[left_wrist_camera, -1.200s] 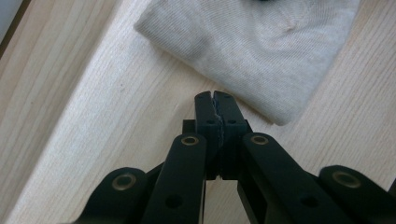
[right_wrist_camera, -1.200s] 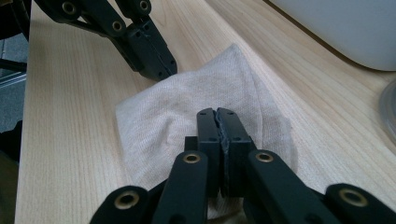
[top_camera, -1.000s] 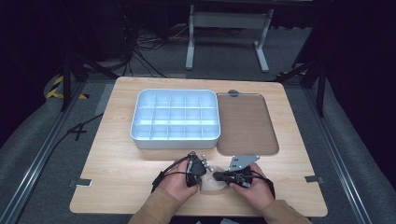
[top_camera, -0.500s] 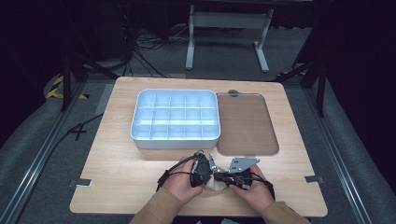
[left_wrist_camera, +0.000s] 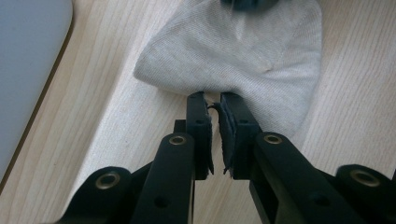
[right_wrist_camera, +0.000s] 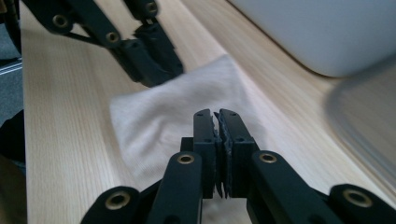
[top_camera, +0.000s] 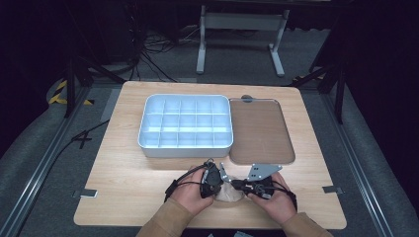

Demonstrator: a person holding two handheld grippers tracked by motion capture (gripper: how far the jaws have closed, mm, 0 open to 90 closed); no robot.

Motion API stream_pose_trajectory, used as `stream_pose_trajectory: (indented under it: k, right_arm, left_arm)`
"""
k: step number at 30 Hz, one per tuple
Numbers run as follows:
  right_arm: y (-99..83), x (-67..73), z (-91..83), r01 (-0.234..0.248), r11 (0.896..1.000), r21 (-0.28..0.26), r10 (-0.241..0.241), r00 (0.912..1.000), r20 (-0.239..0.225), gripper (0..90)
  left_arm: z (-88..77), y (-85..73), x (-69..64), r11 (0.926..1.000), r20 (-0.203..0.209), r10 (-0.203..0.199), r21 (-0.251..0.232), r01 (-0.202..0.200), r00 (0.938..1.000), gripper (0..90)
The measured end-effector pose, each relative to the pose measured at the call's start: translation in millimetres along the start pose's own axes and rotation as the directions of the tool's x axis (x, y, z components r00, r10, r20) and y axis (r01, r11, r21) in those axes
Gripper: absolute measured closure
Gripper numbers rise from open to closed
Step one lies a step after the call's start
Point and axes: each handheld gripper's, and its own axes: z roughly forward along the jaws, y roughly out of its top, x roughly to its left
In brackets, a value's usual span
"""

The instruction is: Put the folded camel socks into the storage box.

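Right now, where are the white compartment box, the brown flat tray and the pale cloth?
white compartment box (top_camera: 163,148), high view, front wall.
brown flat tray (top_camera: 260,129), high view, bare middle.
pale cloth (left_wrist_camera: 243,51), left gripper view, middle.

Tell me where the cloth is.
The cloth lies at the table's near edge in the high view, between the left tool and right tool, below the divided box.

A light wooden counter (top_camera: 128,148) stands on grey carpeted floor (top_camera: 34,143). Beyond its far edge stands a grey metal stand (top_camera: 239,29) beside tangled black cables (top_camera: 148,44). Yellow-black tape (top_camera: 62,94) marks the floor near its left far corner; the surroundings are dark.
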Motion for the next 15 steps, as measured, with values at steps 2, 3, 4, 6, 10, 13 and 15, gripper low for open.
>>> stream_pose_trajectory:
  k: [2,3,4,6,10,13,15]
  right_arm:
    - [-2.4,-6.2,-10.3,-0.020,1.000,0.022,0.020,0.9998,0.005,86.4]
    - [-3.0,-6.4,-10.7,-0.023,0.999,0.025,0.023,0.9997,-0.001,86.5]
    - [-3.5,-5.9,-9.8,-0.030,0.999,0.034,0.031,0.9995,-0.011,86.6]
    - [-3.9,-3.9,-4.3,-0.028,0.999,0.046,0.030,0.9991,-0.030,86.8]
    - [-6.3,-2.3,6.2,-0.007,0.996,0.085,0.010,0.9993,-0.037,87.7]
    - [-8.5,-5.9,8.1,-0.009,0.996,0.086,0.013,0.9990,-0.044,88.6]
    - [-9.1,-6.5,7.6,0.002,0.996,0.091,0.002,0.9993,-0.036,89.0]
  left_arm:
    - [0.1,-0.4,-0.6,0.9999,0.002,-0.015,-0.001,0.015,0.9999,82.3]
    - [0.0,-0.3,-0.5,0.9999,0.002,-0.014,0.000,0.014,0.9999,82.4]
    - [0.0,-0.3,-0.6,0.9999,0.003,-0.015,0.000,0.015,0.9999,82.3]
    - [-0.1,-0.3,-0.5,0.9999,0.001,-0.011,0.001,0.011,0.9999,82.4]
    - [-0.5,-1.3,-0.3,0.9999,0.003,-0.010,0.002,0.010,0.9999,81.2]
    - [-0.5,-4.6,3.4,0.9998,0.001,-0.018,0.012,0.018,0.9998,81.1]
    - [0.2,-6.6,4.9,0.9993,0.004,-0.036,0.013,0.036,0.9993,81.2]
